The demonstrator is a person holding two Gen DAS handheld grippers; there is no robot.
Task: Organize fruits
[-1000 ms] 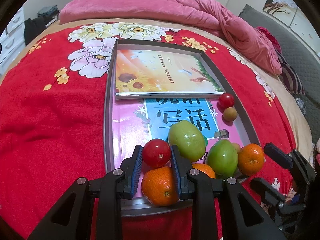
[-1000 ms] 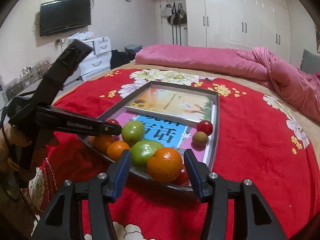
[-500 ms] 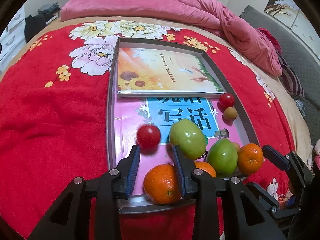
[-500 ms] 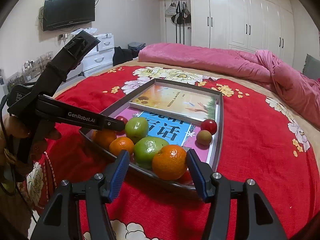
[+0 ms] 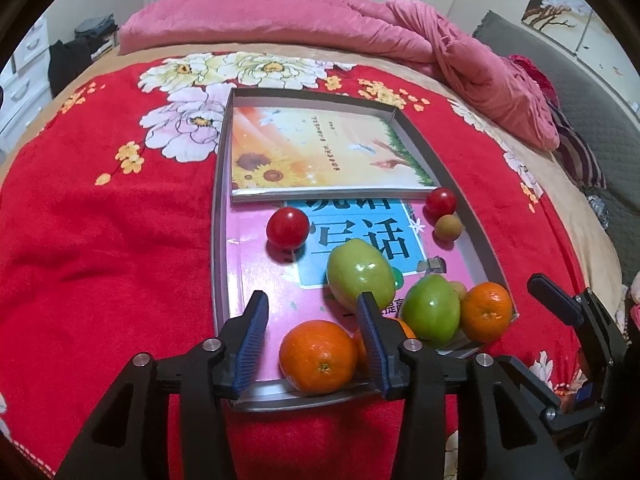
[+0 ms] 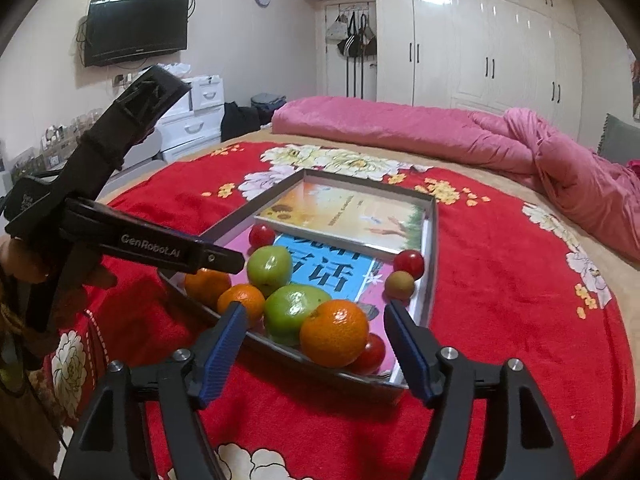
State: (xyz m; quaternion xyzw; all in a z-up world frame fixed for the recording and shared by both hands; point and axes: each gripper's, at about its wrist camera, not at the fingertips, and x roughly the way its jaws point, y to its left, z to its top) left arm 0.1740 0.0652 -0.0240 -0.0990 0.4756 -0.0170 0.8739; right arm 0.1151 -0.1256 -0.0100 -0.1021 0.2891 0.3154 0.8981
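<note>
A grey tray [image 5: 219, 240] lies on the red bedspread and holds books and fruit. A red tomato [image 5: 287, 228] rests free on the pink book, ahead of my left gripper [image 5: 312, 316], which is open and empty above the tray's near end. An orange [image 5: 318, 356] lies between its fingers, untouched. Two green fruits [image 5: 360, 274] [image 5: 431, 307] and another orange [image 5: 486, 311] lie to the right. My right gripper [image 6: 316, 330] is open and empty at the tray's near corner, just short of an orange [image 6: 334, 332]. The tray [image 6: 430, 264] shows here too.
A sunflower book [image 5: 320, 152] fills the tray's far half. A small red fruit [image 5: 441, 201] and a brownish one [image 5: 448, 227] sit by the tray's right wall. A pink duvet [image 5: 320, 20] is heaped at the far side of the bed. Drawers [image 6: 200, 116] stand at the left.
My left gripper let go of the red tomato, opened wide and pulled back; the tomato rolled forward onto the pink book. My right gripper stayed open and drew back a little.
</note>
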